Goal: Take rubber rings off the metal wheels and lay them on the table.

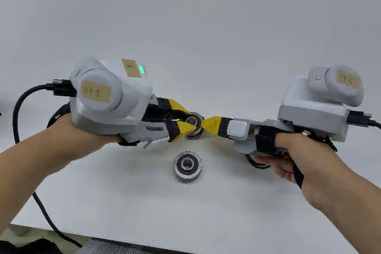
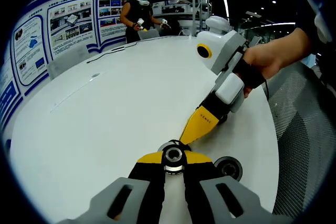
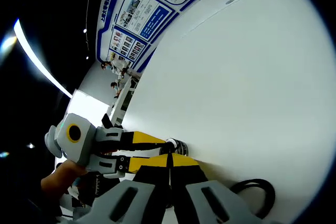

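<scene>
Left gripper [image 2: 173,161]: you clench a small silver metal wheel [image 2: 173,154].
Right gripper [image 3: 170,162]: clenched at its rim.
White table [image 1: 238,218]: loose black rubber ring [image 3: 251,182].

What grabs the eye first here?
The two yellow-tipped grippers meet mid-table: the left gripper clamps a wheel, and the right gripper has its shut tips at that wheel's rim. A second wheel lies flat nearer the person, and a black ring lies beneath the right gripper.
</scene>
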The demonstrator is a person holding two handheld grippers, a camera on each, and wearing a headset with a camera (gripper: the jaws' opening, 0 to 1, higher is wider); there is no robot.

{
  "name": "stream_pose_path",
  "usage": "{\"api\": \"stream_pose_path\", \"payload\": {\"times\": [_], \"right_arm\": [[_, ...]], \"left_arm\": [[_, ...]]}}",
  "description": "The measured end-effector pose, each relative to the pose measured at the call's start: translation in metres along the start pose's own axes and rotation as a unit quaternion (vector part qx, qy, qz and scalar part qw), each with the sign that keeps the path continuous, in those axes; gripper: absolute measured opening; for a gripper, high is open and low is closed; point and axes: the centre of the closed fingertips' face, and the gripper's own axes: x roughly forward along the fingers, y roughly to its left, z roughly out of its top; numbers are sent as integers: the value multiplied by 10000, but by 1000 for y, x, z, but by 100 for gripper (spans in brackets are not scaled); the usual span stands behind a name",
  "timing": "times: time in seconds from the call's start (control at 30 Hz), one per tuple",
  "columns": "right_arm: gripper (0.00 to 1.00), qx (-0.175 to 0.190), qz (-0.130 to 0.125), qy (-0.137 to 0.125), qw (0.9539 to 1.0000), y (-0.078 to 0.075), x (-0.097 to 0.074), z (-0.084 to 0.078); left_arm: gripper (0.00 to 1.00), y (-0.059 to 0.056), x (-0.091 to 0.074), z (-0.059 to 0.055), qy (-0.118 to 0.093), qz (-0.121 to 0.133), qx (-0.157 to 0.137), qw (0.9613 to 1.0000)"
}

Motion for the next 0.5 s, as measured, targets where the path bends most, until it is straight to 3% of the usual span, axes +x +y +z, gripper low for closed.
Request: {"api": "stream_pose_path", "payload": {"times": [0.5], "right_arm": [[0, -115, 115, 45, 9999, 8, 3, 1]], "left_arm": [[12, 1, 0, -1, -3, -7, 3, 10000]]}}
